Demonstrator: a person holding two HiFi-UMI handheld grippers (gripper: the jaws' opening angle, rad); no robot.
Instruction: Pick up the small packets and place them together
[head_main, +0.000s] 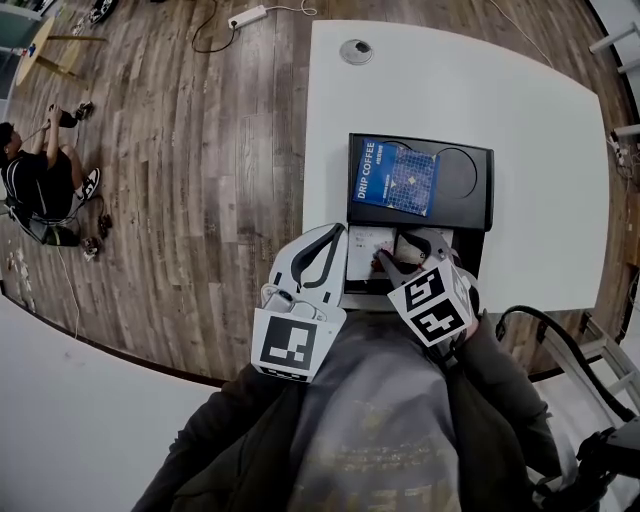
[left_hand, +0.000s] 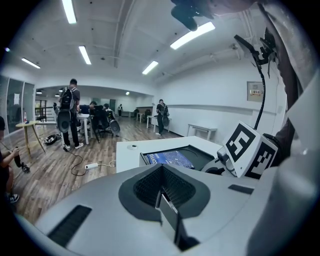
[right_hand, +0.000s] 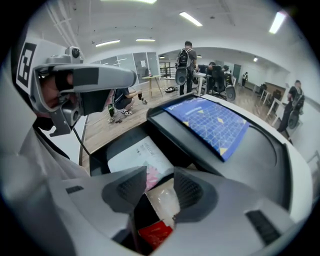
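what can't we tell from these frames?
- Head view: the right gripper covers most of the tray's near compartment, so the packet count is unclear.
- Right gripper view: the red packet is half hidden by the gripper body. Whether the fingers touch the clear packet is unclear.
- Left gripper view: the small packets are hidden behind the left gripper's own body. Only the blue coffee pack shows.
- White packet print: too small to read.

left claw (head_main: 333, 236), right claw (head_main: 406, 252): 2 | small packets (right_hand: 165, 200): 3 | blue coffee box (head_main: 397, 177): 1 | black tray (head_main: 470, 205): 1
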